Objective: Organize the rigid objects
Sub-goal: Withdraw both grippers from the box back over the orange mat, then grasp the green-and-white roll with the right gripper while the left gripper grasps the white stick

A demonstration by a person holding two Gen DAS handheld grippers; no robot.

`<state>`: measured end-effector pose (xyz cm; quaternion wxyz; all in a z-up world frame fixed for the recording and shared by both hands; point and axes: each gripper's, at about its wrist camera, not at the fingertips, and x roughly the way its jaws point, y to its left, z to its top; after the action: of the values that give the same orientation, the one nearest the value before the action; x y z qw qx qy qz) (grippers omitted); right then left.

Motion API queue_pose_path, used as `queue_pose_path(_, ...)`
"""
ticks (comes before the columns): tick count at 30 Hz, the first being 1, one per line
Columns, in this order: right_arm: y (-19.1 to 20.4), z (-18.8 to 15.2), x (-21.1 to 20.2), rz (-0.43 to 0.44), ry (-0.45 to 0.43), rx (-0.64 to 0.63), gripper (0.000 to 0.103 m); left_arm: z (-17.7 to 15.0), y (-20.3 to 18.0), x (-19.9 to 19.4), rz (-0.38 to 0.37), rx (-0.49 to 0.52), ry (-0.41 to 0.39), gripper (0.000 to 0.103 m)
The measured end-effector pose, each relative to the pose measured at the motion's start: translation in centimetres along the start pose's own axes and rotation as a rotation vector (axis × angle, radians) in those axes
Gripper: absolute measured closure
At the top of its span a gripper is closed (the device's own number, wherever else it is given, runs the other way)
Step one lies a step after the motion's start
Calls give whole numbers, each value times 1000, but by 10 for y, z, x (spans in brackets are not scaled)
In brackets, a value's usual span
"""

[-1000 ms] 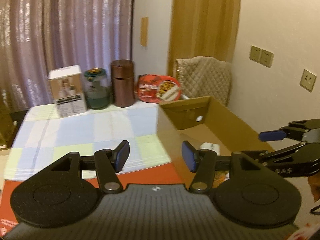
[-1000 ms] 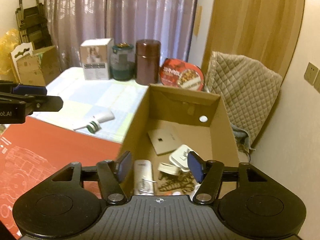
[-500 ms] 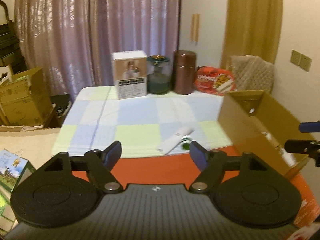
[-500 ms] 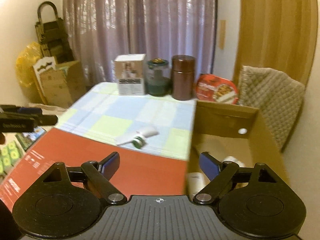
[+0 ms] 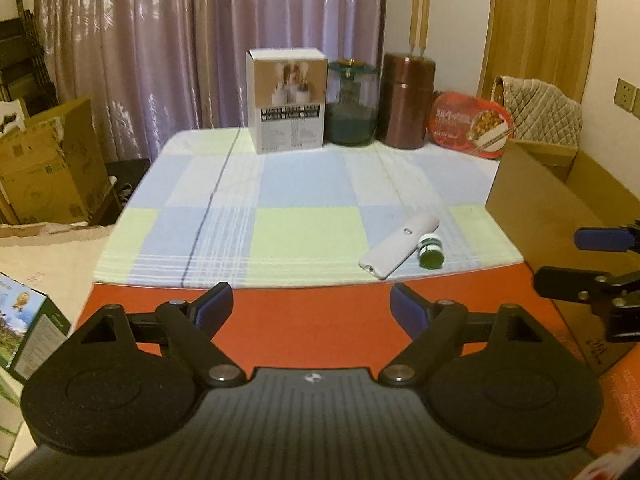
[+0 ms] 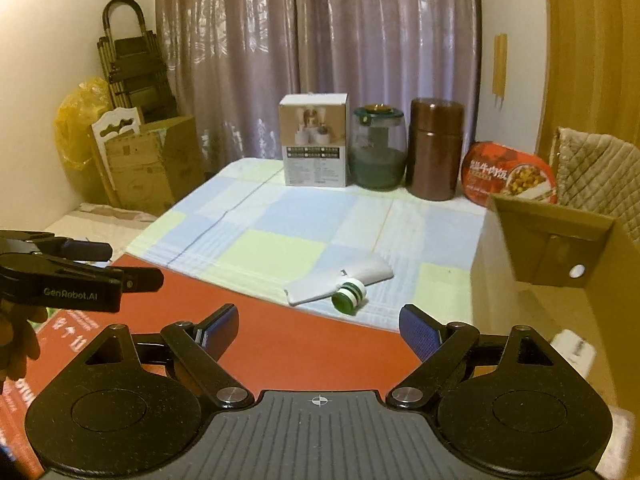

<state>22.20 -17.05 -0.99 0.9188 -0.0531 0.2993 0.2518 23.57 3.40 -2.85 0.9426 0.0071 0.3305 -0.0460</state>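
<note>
Left gripper (image 5: 311, 307): jaws spread, empty, above red board at near table edge. Flat white plastic handheld device (image 5: 399, 248) lies on checked cloth near its near-right corner, touching small green-capped bottle (image 5: 430, 252). Open brown cardboard box (image 6: 560, 240) at right table edge. Right gripper (image 6: 318, 328): jaws spread, empty. Judgement: device light, stiff, smooth, possibly slippery; pinch across narrow mid-body. Bottle may roll.
</note>
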Motion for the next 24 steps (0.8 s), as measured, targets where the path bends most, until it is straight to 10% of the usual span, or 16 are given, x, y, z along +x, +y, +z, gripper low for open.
queue_pose_path(24,-36,-4,167,13,99,-229,48,24,16,128,-139,81,62,20)
